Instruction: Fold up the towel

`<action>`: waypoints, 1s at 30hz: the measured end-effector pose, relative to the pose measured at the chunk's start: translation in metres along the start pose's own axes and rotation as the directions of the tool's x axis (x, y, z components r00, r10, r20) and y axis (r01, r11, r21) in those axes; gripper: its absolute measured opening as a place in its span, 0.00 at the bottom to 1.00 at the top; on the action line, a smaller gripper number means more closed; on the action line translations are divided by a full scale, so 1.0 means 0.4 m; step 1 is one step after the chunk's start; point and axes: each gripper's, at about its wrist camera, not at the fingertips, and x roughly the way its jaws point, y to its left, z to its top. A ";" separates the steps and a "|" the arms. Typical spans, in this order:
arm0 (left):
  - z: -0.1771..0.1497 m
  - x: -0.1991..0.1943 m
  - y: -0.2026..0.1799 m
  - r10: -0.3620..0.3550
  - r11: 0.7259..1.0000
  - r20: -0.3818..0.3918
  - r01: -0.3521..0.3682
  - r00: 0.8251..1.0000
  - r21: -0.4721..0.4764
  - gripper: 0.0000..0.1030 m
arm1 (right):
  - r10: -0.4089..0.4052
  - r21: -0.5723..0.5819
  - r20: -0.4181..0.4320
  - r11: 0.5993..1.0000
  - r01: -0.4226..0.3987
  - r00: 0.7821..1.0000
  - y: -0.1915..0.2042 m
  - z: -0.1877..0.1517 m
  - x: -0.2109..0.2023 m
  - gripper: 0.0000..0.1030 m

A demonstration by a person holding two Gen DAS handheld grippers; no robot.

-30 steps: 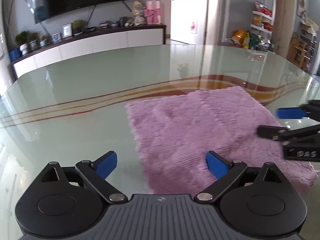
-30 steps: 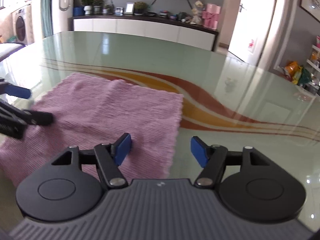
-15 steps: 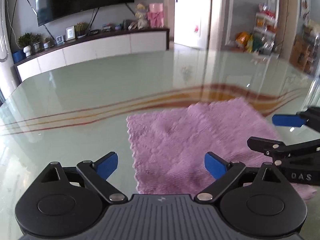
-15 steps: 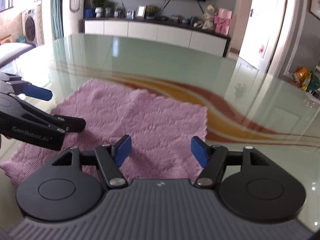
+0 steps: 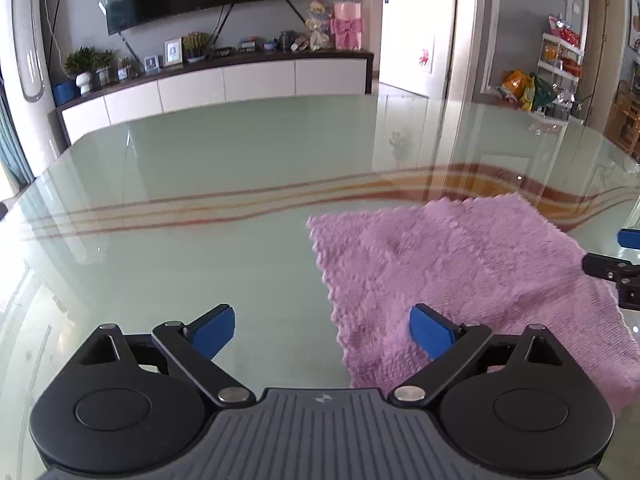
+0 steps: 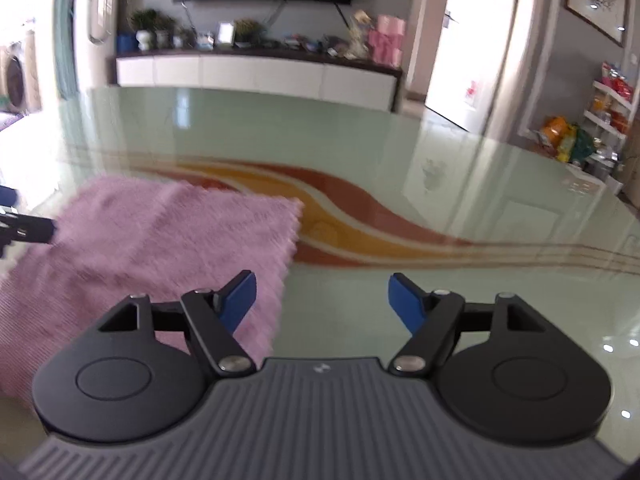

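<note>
A pink-purple towel [image 5: 460, 272] lies flat on the glass table [image 5: 240, 168]. My left gripper [image 5: 322, 330] is open and hovers over the towel's near left edge; its right blue pad is above the cloth and its left pad above bare glass. In the right wrist view the towel [image 6: 152, 248] fills the lower left. My right gripper [image 6: 322, 300] stands over its near right edge with the jaws opening and nothing pressed between them. Each gripper's tip shows at the side edge of the other's view.
The table is pale green glass with red and orange wavy stripes [image 6: 360, 216] beyond the towel. A white TV cabinet [image 5: 224, 84] with plants and ornaments stands past the far table edge. A snack shelf [image 5: 560, 64] is at the right wall.
Both grippers pulled back and apart, each now nearer its own side edge of the towel. The right gripper's jaws have spread wider. The towel lies as before.
</note>
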 end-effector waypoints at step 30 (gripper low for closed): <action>0.114 0.196 -0.001 0.053 0.999 -0.051 -0.053 0.997 0.014 0.96 | 0.065 -0.071 -0.086 0.995 -0.071 0.994 0.078 0.129 0.202 0.82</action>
